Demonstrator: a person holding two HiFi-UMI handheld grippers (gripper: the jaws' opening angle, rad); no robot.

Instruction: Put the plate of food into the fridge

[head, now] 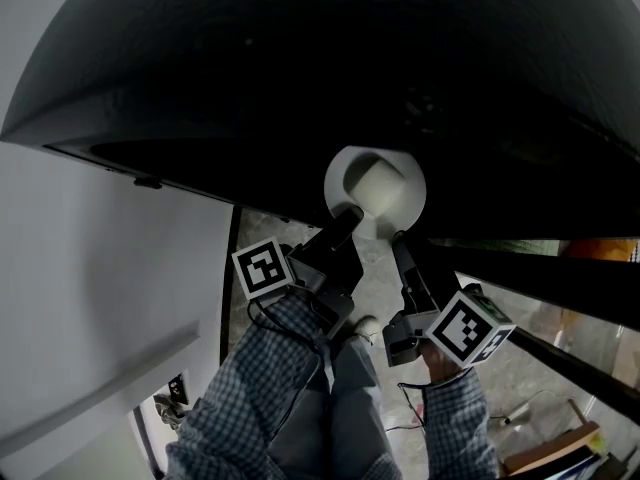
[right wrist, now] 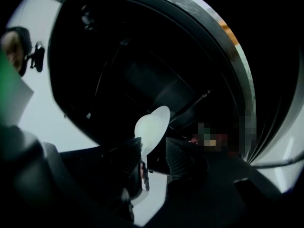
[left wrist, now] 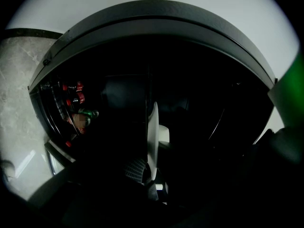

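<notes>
Step in hand: seat the plate (head: 375, 190) inside the fridge (head: 300, 78), then let go one gripper at a time.

Present state:
- The plate, with a pale lump of food (head: 380, 180) on it, sits just inside the fridge opening, in the dark of the cavity.
- My left gripper (head: 347, 218) has its fingers (left wrist: 135, 170) clamped on the rim nearest the opening. In the left gripper view the plate shows edge-on between them.
- My right gripper (head: 398, 240) is at the same near rim, beside the left. Its fingers (right wrist: 183, 158) stand wide apart. The rim passes between them, close to one pad, with a clear gap to the other. I judge that this side carries no load.

Procedure, as I judge it:
1. Confirm support. What lies under the plate inside the fridge is too dark to see, so I should treat my left grip as the only sure hold.
2. Hold the left grip level so the food does not slide toward the fridge's back.
3. Draw the right gripper straight back out of the opening, along its own pointing line, so neither pad drags the rim.
4. Part the left fingers only once the plate bears no weight on them, then back out the same way.

Risk: a one-sided grip on a rim lets the plate tip away from the opening.
</notes>
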